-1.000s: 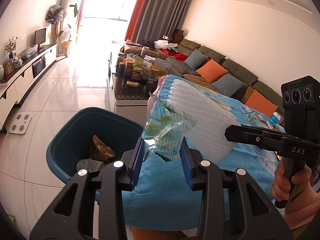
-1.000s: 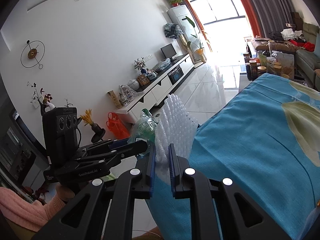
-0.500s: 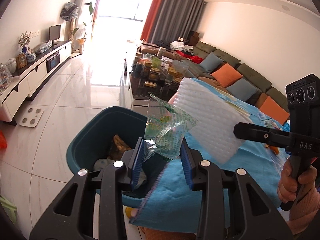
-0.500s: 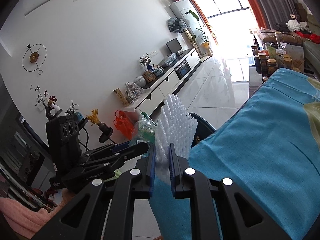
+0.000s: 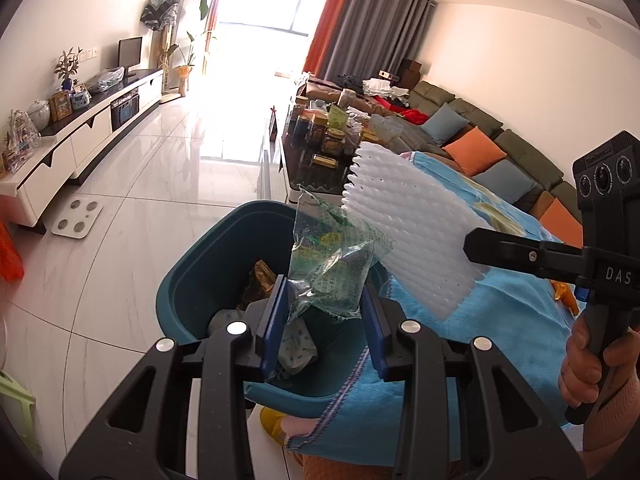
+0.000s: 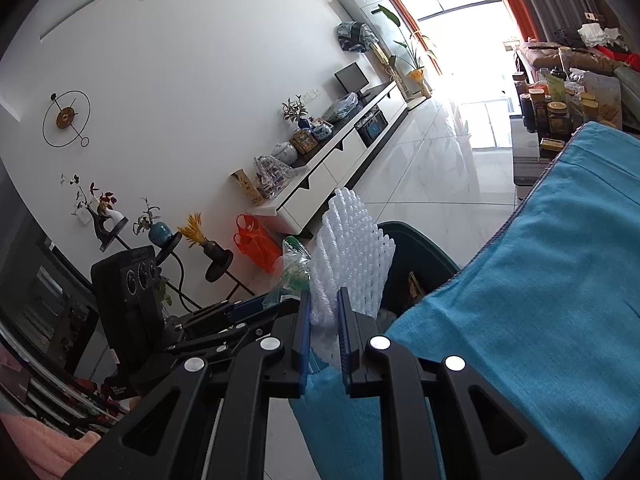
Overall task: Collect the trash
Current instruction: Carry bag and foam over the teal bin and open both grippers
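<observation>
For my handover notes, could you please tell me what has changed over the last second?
Both tongs carried their loads toward the teal plastic bin, which now sits under the clear green-printed wrapper. Unchanged: left tongs grip the wrapper, right tongs the white foam netting.

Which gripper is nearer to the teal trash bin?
Left. The left gripper, holding a clear plastic wrapper, is over the teal trash bin. The right gripper, holding white foam netting, is beside it over the blue cloth.

White netted foam sheet [image 5: 416, 232], green-printed clear wrapper [image 5: 330, 264], teal bin [image 5: 192, 280].
</observation>
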`<action>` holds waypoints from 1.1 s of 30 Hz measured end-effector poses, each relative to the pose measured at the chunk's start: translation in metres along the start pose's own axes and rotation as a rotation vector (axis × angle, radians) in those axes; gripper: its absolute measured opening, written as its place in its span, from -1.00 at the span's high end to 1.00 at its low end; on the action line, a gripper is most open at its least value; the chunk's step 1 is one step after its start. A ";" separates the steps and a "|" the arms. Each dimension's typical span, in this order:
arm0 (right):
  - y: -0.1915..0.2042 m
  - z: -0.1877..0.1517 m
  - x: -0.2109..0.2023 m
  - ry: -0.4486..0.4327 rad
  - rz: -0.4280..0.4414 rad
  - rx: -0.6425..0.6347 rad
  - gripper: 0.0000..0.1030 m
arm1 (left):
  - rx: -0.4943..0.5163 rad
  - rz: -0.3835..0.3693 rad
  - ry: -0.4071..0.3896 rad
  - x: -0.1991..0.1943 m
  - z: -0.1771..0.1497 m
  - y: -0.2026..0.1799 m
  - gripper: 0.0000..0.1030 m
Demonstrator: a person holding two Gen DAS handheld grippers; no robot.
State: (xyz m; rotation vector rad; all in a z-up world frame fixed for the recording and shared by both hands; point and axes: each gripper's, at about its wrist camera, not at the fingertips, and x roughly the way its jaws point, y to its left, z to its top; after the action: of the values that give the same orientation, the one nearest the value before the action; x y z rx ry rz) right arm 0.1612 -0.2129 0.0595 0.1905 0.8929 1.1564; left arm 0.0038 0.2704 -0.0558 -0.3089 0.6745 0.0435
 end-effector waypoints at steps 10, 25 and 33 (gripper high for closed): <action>0.000 0.004 0.022 0.021 -0.010 0.014 0.78 | -0.027 0.035 0.022 0.012 0.001 0.014 0.31; 0.003 0.008 0.064 0.082 -0.109 0.034 0.73 | -0.076 0.058 0.088 0.052 0.003 0.019 0.30; 0.001 0.010 0.071 0.095 -0.165 0.042 0.43 | -0.106 0.073 0.109 0.084 0.003 0.020 0.09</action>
State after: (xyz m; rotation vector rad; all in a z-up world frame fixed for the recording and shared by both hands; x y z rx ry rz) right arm 0.1759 -0.1488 0.0301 0.0949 0.9985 1.0000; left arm 0.0683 0.2851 -0.1109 -0.3909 0.7927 0.1328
